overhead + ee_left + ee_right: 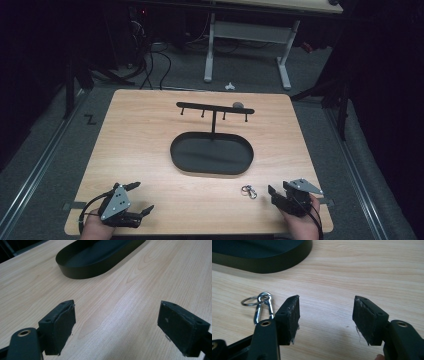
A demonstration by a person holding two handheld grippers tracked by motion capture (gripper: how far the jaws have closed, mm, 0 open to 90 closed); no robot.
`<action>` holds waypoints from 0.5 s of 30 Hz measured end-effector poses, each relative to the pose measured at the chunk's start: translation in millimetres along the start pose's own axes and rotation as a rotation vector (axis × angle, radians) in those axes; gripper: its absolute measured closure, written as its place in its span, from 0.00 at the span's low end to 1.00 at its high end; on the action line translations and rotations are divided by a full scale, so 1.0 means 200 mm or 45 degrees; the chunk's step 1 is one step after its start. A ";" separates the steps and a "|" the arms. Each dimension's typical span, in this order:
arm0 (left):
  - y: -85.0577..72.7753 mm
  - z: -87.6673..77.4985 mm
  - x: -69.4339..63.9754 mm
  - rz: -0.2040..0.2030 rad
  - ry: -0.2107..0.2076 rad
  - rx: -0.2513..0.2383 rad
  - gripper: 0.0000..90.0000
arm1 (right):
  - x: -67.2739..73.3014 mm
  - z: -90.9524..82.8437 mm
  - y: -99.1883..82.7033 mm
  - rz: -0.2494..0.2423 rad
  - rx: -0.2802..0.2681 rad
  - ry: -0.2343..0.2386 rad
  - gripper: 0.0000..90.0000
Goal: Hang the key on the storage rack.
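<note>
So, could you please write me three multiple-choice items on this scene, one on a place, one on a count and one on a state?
1. Where does the silver carabiner clip lie?
A. in the black oval tray
B. on the wooden table, between the tray and the right gripper
C. hung on the rack

2. How many pegs hang from the black rack's bar?
A. two
B. four
C. six

3. How stand the left gripper's jaws?
A. apart, holding nothing
B. shut on the clip
C. shut on the tray rim

Key: 1 B, it rests on bare wood beside the right gripper; 2 B, four short pegs show; 3 A, bare table shows between them.
</note>
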State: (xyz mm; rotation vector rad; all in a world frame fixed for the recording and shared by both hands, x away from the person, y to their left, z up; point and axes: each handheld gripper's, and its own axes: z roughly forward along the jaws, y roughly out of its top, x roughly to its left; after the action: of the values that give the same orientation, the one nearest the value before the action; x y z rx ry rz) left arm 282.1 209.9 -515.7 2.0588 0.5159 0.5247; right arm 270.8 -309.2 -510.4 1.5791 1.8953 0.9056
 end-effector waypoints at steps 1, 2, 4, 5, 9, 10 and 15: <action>0.00 0.00 0.00 -0.003 0.004 -0.002 0.17 | 0.01 0.00 0.00 -0.008 -0.002 0.006 0.43; 0.00 0.00 0.00 -0.005 0.006 -0.005 0.17 | 0.02 0.00 0.01 -0.026 -0.005 0.010 0.43; 0.00 -0.01 0.01 -0.013 0.010 -0.015 0.17 | 0.04 0.00 0.01 -0.049 -0.008 0.011 0.42; 0.00 -0.01 0.01 -0.016 0.013 -0.020 0.17 | 0.05 0.00 0.02 -0.063 -0.009 0.012 0.41; 0.00 -0.02 0.02 -0.032 0.017 -0.045 0.17 | 0.09 0.00 0.03 -0.115 -0.003 0.002 0.38; 0.00 -0.02 0.02 -0.032 0.017 -0.045 0.17 | 0.11 0.00 0.04 -0.113 0.000 0.005 0.37; -0.01 -0.03 0.03 -0.051 0.024 -0.069 0.17 | 0.15 0.01 0.06 -0.143 0.059 0.041 0.36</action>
State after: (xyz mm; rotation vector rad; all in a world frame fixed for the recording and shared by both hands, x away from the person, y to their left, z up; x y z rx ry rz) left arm 283.8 218.3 -513.2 1.9898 0.5466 0.5292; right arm 273.9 -277.9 -501.9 1.4756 2.0189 0.8495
